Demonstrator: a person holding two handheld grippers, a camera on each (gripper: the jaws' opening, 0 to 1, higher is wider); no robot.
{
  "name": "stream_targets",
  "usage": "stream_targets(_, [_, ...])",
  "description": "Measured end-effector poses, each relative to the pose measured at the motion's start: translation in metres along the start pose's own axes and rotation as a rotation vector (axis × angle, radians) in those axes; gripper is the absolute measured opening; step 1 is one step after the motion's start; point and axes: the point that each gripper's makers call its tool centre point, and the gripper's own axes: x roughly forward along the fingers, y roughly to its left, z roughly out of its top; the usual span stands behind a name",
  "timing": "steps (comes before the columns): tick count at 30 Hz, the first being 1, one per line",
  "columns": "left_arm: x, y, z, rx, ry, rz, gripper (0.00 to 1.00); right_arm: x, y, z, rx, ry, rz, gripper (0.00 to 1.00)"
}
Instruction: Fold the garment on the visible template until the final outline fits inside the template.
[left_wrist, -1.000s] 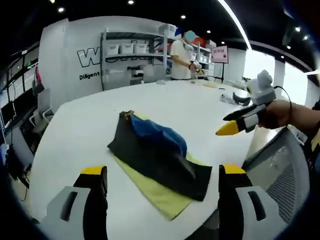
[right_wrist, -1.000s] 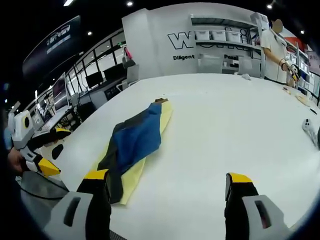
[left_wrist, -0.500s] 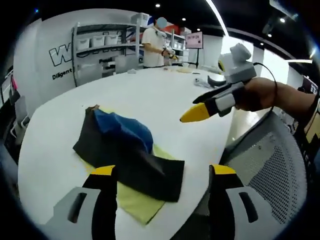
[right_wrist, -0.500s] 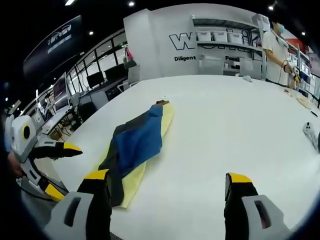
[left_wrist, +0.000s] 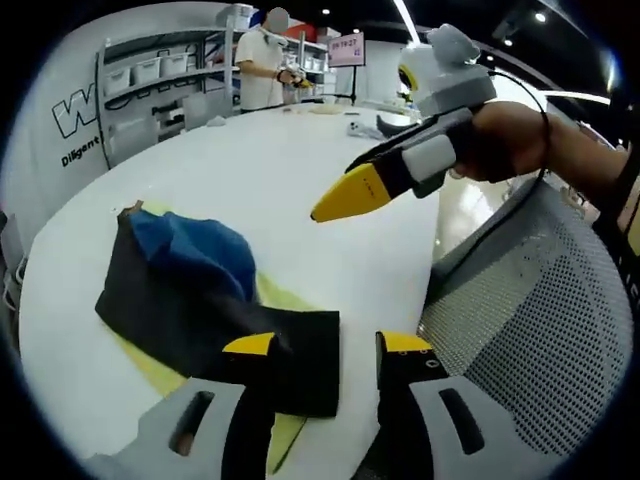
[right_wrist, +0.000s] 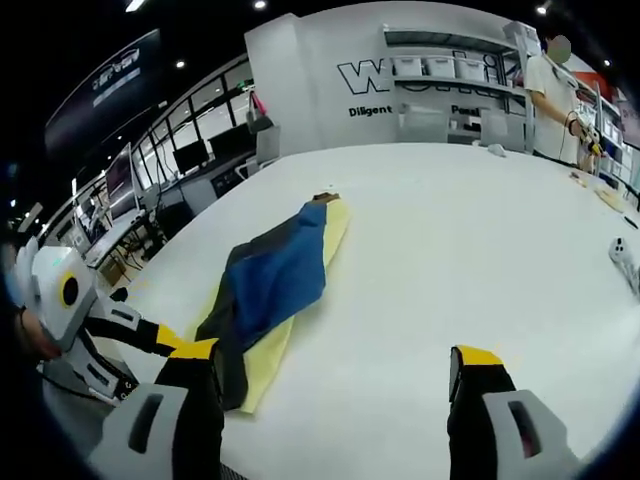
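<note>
The garment (left_wrist: 200, 300) lay on the template (left_wrist: 285, 435), which lay on the table (left_wrist: 300, 160) near its edge. The left gripper (left_wrist: 325, 350) sat at the garment's near corner. The right gripper (left_wrist: 350, 195) hung over the table to the right. Behind the table stood shelves (right_wrist: 440, 90) and a person (left_wrist: 262, 60).

White table (right_wrist: 450, 250), lettered wall (right_wrist: 330, 90)

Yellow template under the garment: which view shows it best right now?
The right gripper view: the yellow template shows along the garment's far edge and near end. The left gripper view gives slivers, the left gripper blocking the near corner.
</note>
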Motion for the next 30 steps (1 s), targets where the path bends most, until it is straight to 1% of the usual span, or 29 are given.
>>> stream_targets(3, [0.007, -0.003, -0.002, 0.012, 0.018, -0.016, 0.28, 0.0, 0.0, 0.001, -0.002, 0.0, 0.001, 0.92])
stream_targets(5, [0.01, -0.002, -0.003, 0.023, 0.022, -0.014, 0.25, 0.0, -0.001, 0.001, -0.003, 0.001, 0.0, 0.92])
stream_targets(9, [0.019, -0.002, -0.008, 0.031, 0.047, -0.023, 0.22, 0.0, -0.001, 0.002, -0.004, 0.0, -0.001, 0.92])
stream_targets(15, [0.028, 0.0, -0.013, 0.048, 0.066, -0.019, 0.16, 0.001, -0.001, 0.0, -0.001, 0.008, 0.003, 0.92])
stream_targets(22, [0.033, 0.0, -0.017, 0.057, 0.079, -0.016, 0.12, 0.0, -0.003, 0.0, 0.002, 0.007, -0.003, 0.92])
stream_targets(25, [0.034, 0.003, -0.019, 0.084, 0.09, 0.002, 0.1, -0.001, -0.004, 0.001, 0.004, 0.003, -0.004, 0.91])
stream_targets(27, [0.034, 0.003, -0.019, 0.077, 0.09, 0.002, 0.09, -0.001, -0.004, 0.0, 0.004, 0.004, -0.004, 0.91])
stream_targets(30, [0.033, 0.005, -0.018, 0.076, 0.079, 0.011, 0.01, -0.001, -0.004, 0.0, 0.008, 0.004, -0.004, 0.91])
